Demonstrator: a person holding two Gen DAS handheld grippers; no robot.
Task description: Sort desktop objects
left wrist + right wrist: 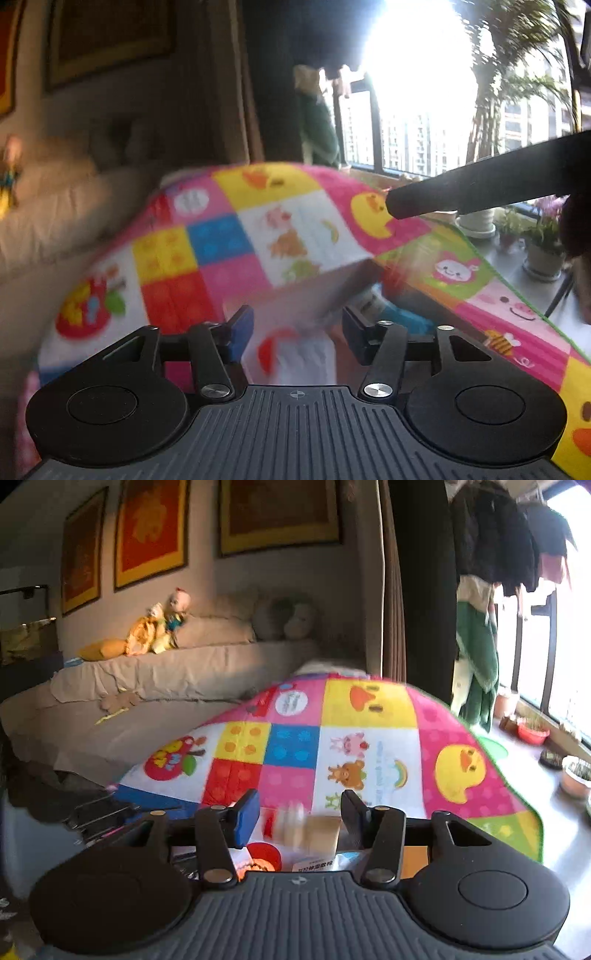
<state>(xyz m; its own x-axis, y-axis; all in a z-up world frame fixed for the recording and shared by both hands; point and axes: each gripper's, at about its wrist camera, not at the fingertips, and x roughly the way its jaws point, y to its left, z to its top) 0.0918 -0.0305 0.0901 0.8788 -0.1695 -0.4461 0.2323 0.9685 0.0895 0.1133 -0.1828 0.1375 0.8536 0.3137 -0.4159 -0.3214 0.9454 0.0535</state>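
Nearest, the left tongs (297, 332) stand apart with nothing pressed between their blue pads; a blurred white packet (295, 354) lies below them. The right tongs (299, 816) stand part-way apart around a blurred pale cylinder (306, 829), but I cannot tell whether they press on it. Under them a red bowl (264, 854) sits among papers on the tabletop. Beyond spreads a bright cartoon-patterned mat (369, 738). Farther left is a beige sofa (166, 679) with dolls (162, 626), framed pictures (151, 528) above; to the right, potted plants (574, 775) by sunlit windows (417, 92).
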